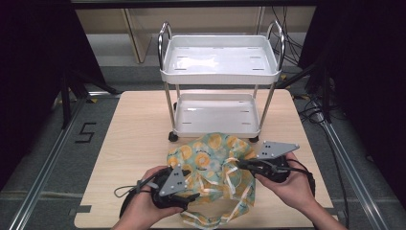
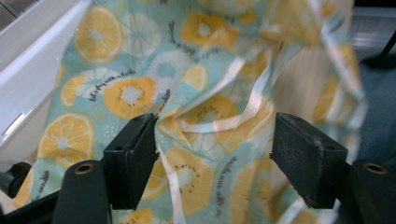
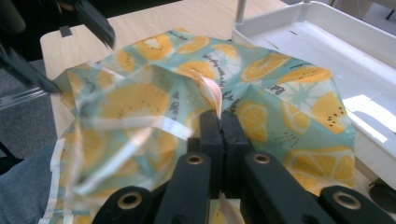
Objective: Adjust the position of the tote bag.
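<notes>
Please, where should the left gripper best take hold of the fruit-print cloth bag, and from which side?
On the pale ribbon trim along the fruit-print cloth bag's open edge, coming level from the left, opposite the right gripper, which is shut on that hem. The left gripper stands open with this raised fold between its fingers; the edge is thin and doubled, so it probably holds better than loose cloth.

We see a white two-tier cart (image 1: 220,67) with chrome handles standing at the far side of the pale wooden worktop (image 1: 134,139), its black castors resting on the wood. Beside the worktop, on the grey floor at the left, a black figure five (image 1: 85,132) is marked, and dark cables (image 1: 311,112) trail on the right past a metal rail (image 1: 354,177).
</notes>
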{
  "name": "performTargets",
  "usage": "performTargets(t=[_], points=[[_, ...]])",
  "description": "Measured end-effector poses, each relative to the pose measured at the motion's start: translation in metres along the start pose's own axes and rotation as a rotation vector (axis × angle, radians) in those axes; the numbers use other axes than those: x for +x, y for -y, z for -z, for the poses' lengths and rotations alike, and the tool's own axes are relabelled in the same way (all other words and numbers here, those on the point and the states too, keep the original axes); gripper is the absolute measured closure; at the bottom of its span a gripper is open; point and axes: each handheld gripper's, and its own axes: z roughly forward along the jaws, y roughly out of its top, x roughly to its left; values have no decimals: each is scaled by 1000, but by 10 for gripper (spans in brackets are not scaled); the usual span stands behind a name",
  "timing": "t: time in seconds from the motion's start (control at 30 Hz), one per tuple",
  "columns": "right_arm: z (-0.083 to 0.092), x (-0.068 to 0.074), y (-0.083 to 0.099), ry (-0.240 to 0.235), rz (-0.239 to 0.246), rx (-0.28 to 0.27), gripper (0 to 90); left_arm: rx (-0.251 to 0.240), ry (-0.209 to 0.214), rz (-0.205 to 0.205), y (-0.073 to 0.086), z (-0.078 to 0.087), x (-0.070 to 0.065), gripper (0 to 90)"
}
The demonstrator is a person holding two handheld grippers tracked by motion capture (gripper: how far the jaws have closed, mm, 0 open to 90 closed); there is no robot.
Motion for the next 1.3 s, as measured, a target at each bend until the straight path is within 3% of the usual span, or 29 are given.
performTargets(t=[0.1,0.13,0.2,0.27,0.33,0.37,0.47,0.53,0.57,0.6,0.63,0.67,0.73,0.77,0.8,0.83,0.87,0.93,0.97,1.0,1.03,1.07,1.2,1.23,1.27,1.3], points=[[1,-2,0,15,-15,-4,900,21,40,-40,-6,-11,-4,279],[2,-4,-1,21,-13,-8,900,21,40,-40,-6,-11,-4,280],[2,-6,-1,25,-22,-12,900,50,48,-81,-12,-22,-8,304],[2,-6,-2,31,-33,-11,900,86,46,-121,-13,-30,-9,366],[2,-6,-2,24,-37,-5,900,94,45,-128,-13,-33,-8,409],[2,-5,-3,22,-36,-2,900,107,37,-136,-15,-38,-5,530],[2,-6,-1,36,-38,-10,900,85,28,-94,-19,-39,3,693],[2,-9,0,21,-42,12,900,51,13,-34,-21,-35,11,776],[3,-9,1,36,-63,13,900,38,8,1,-22,-32,17,825],[3,-10,2,39,-77,18,898,38,8,1,-22,-32,17,861],[3,-13,3,37,-62,21,897,-3,-29,90,-22,-26,27,882],[3,-13,5,37,-80,32,896,-14,-51,105,-22,-24,33,886],[3,-18,8,46,-70,37,893,-41,-90,138,-21,-20,45,890],[3,-18,11,47,-98,51,890,-60,-91,153,-20,-19,50,890],[3,-21,13,60,-86,51,885,-60,-91,153,-20,-19,50,891],[3,-20,16,58,-103,66,874,-77,-119,203,-18,-16,57,892],[3,-23,18,60,-87,78,861,-82,-127,228,-17,-16,59,892],[2,-24,22,69,-87,100,812,-88,-138,233,-16,-16,62,892],[2,-24,23,71,-80,106,772,-99,-144,259,-15,-18,65,892],[3,-23,23,67,-58,111,708,-93,-170,254,-15,-18,66,892],[3,-23,23,67,-58,111,708,-93,-170,254,-15,-18,66,892],[6,-19,20,70,3,88,553,-104,-175,270,-16,-20,68,892],[12,-10,10,57,51,35,464,-87,-178,251,-18,-23,70,892],[14,-5,4,50,106,20,411,-83,-185,255,-19,-26,71,892],[14,-5,4,50,106,20,411,-83,-185,255,-19,-26,71,892],[15,-3,1,45,122,16,393,-74,-182,230,-20,-26,73,892]])
